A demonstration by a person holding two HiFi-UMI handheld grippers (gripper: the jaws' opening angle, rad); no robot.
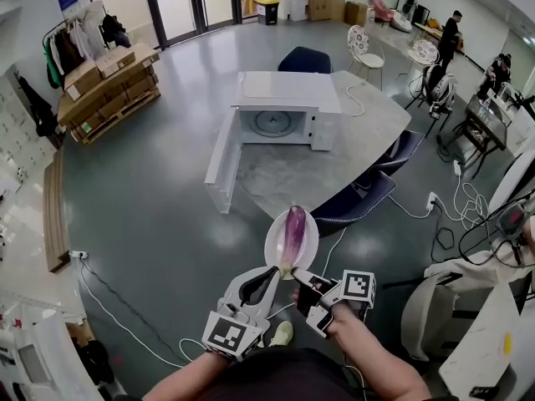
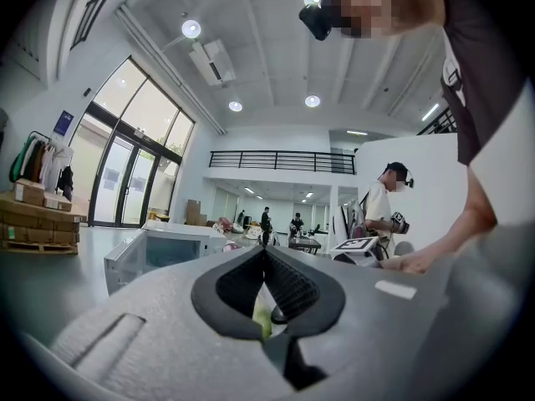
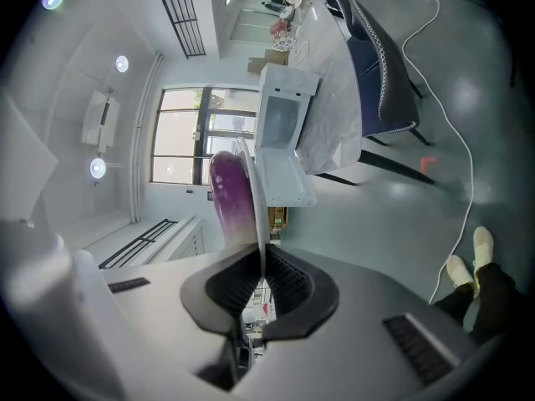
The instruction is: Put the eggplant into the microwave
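- The left gripper (image 2: 265, 253) is closed up tight. I can see nothing between its jaws.
- The right gripper (image 3: 260, 253) is turned on its side. Its jaws pinch the near edge of a white plate (image 1: 306, 239).
- The purple eggplant (image 1: 293, 228) lies on that plate, up in the air over the floor.
- Past the plate is a blue chair (image 1: 355, 199).
- Farther off, the white microwave (image 1: 288, 107) sits on a grey table (image 1: 368, 128). Its door (image 1: 222, 161) is wide open.
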